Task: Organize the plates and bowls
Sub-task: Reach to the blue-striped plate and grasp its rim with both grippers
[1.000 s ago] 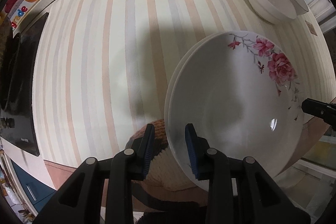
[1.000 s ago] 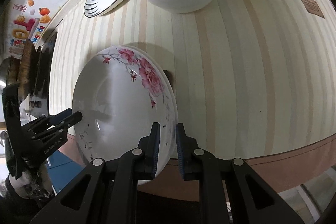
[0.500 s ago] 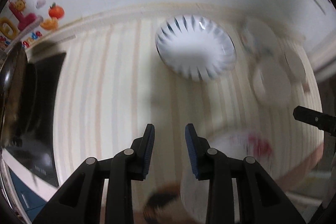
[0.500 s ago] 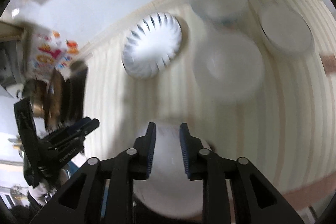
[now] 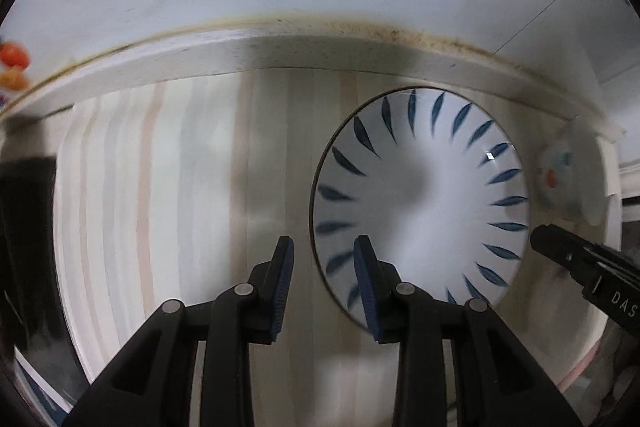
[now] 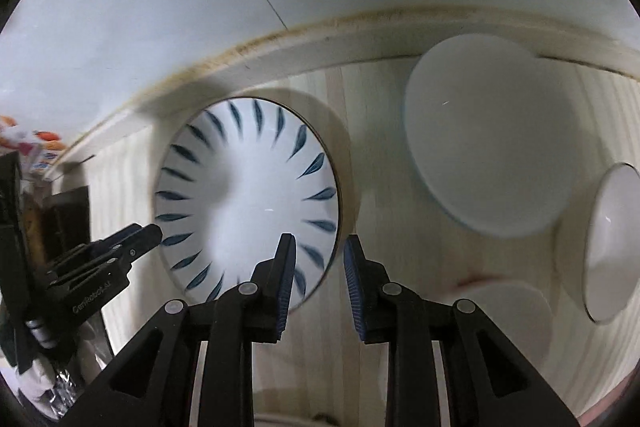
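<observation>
A round plate with dark blue leaf marks (image 5: 420,203) lies flat, face up, on the striped counter (image 5: 168,195), close under the pale raised ledge (image 5: 280,47) at the foot of the wall. Being round, it has no long axis; its leaf strokes fan outward from the bare white centre toward the rim all the way around.

In the left wrist view the plate sits at about 3 o'clock from the frame's middle. The left gripper (image 5: 324,287) hangs over the plate's rim at its 8 o'clock side, jaws apart with nothing clamped: one blue pad is over the bare counter, the other over the plate's edge, so the rim falls in the gap. Whether the pads touch anything cannot be told. The tip of the right gripper (image 5: 560,247) reaches in at the plate's 4 o'clock side.

In the right wrist view the right gripper (image 6: 318,275) has its jaws apart and empty, straddling the plate's rim at roughly its 5 o'clock. The left gripper shows at the plate's 8 o'clock edge. A large white bowl (image 6: 488,135) sits at 2 o'clock of the frame, a second white bowl (image 6: 612,243) at 3 o'clock, and a blurred white dish (image 6: 508,311) at 4 o'clock.

In the left view, a spotted bowl (image 5: 560,179) lies just beyond the plate at 3 o'clock.
</observation>
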Available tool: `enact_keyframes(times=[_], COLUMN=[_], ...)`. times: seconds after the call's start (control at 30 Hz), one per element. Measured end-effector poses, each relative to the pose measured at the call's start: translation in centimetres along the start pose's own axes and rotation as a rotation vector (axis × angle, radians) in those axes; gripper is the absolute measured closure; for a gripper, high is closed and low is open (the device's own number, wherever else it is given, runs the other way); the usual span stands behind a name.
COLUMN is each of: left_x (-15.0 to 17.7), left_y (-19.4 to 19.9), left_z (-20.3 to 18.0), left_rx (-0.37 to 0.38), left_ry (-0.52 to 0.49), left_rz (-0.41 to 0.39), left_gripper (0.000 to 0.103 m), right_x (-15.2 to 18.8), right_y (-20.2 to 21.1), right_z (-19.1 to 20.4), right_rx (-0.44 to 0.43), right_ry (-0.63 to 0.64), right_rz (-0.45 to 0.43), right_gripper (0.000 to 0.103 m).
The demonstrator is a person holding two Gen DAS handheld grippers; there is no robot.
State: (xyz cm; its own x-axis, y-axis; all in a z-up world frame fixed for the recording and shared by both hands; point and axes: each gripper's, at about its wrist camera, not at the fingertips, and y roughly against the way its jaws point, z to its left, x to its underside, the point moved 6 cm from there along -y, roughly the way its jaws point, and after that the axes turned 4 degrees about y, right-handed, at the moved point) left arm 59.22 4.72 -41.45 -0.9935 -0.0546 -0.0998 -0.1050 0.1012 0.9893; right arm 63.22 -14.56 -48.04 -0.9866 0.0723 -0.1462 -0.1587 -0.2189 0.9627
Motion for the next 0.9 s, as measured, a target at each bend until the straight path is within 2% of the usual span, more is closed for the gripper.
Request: enact_keyframes(times=[0.1, 0.17, 0.23, 0.43, 0.7, 0.9], left_x=[-0.4, -0.6, -0.8, 0.0, 2.8, 6.9], left_y=[-1.4, -2.1, -2.3, -2.0, 1.4, 5.7], left_z=[-0.2, -0.2, -0.2, -0.4, -0.8, -0.8], left_rx=[0.019, 0.021, 0.020, 0.015, 0.006, 0.004], left_ry=[-0.020, -0.021, -0.016, -0.041, -0.055, -0.052], left_rz=[0.029, 0.036, 0.021, -0.012, -0.067, -0.113], left_gripper=[0.075, 0.079, 0.079, 0.079, 0.079, 0.079], right_x=[-0.9, -1.3, -1.4, -1.2, -0.1, 2.4], right_y=[-1.8, -2.5, -3.2, -3.0, 0.1, 4.2], right_z=[-0.7, -0.8, -1.0, -1.2, -1.3, -1.2], right_rx=[-0.013, -0.020, 0.007, 0.013, -0.004, -0.032], right_ry=[-0.032, -0.046, -0.042, 0.018, 0.058, 0.106], right_rz=[0.020, 0.026, 0.029, -0.005, -0.052, -0.077], right_gripper=[0.077, 0.082, 0.087, 0.088, 0.088, 0.088])
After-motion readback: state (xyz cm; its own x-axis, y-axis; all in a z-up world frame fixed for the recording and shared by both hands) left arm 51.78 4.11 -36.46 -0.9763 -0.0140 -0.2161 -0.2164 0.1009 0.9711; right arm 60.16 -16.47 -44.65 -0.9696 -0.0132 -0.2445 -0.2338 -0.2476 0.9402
